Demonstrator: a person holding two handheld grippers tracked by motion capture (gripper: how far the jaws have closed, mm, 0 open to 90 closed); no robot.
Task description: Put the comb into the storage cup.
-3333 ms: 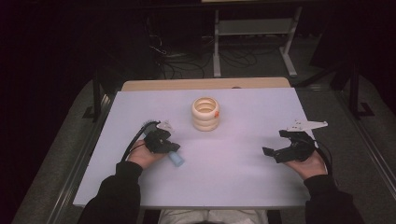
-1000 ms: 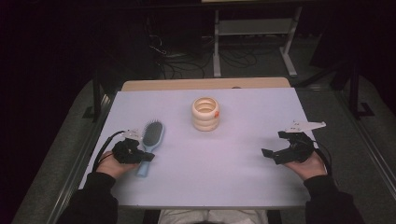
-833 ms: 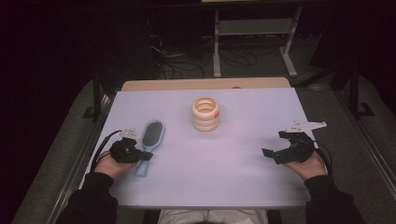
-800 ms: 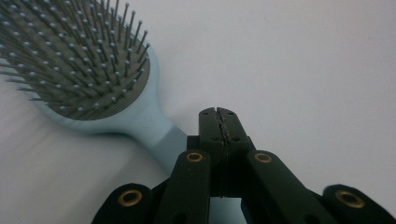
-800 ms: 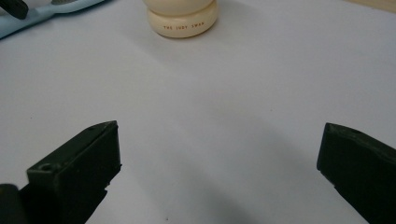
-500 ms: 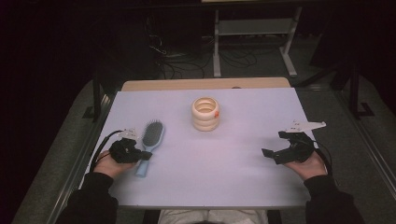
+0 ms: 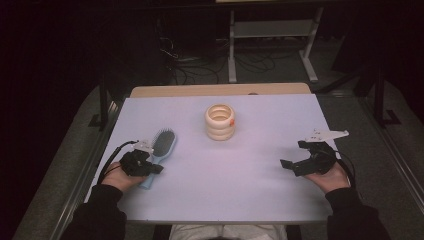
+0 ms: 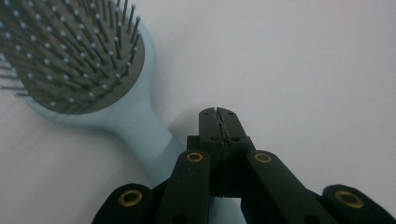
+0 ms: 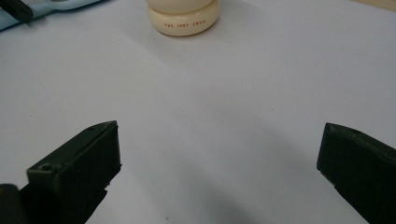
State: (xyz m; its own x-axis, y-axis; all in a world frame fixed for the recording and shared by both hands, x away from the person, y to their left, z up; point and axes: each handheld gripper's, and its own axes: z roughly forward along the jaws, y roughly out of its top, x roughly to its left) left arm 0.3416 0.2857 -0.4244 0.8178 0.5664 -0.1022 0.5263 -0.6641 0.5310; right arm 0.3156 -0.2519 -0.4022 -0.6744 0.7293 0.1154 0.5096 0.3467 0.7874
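Observation:
A pale blue hairbrush [image 7: 162, 145] lies bristles up on the left of the white table [image 7: 225, 190]. My left gripper [image 7: 157, 169] rests by its handle. In the left gripper view the black jaws [image 8: 218, 113] are pressed together with nothing between them, and the hairbrush [image 8: 70, 56] handle runs past them on the left and under the gripper body. My right gripper [image 7: 291, 154] sits on the right side of the table, held in a hand. It stands open [image 9: 219, 154], with bare table between its fingers.
A cream ringed cup [image 7: 220, 122] stands at the middle back of the table and reappears in the right gripper view as the cream cup [image 9: 184, 18] straight ahead. Beyond the table's back edge are a wooden strip, cables and a metal stand on a dark floor.
Since the earliest frame my left hand has moved left and nearer, and the hairbrush now lies flat on the table. Over the last second nothing has visibly moved.

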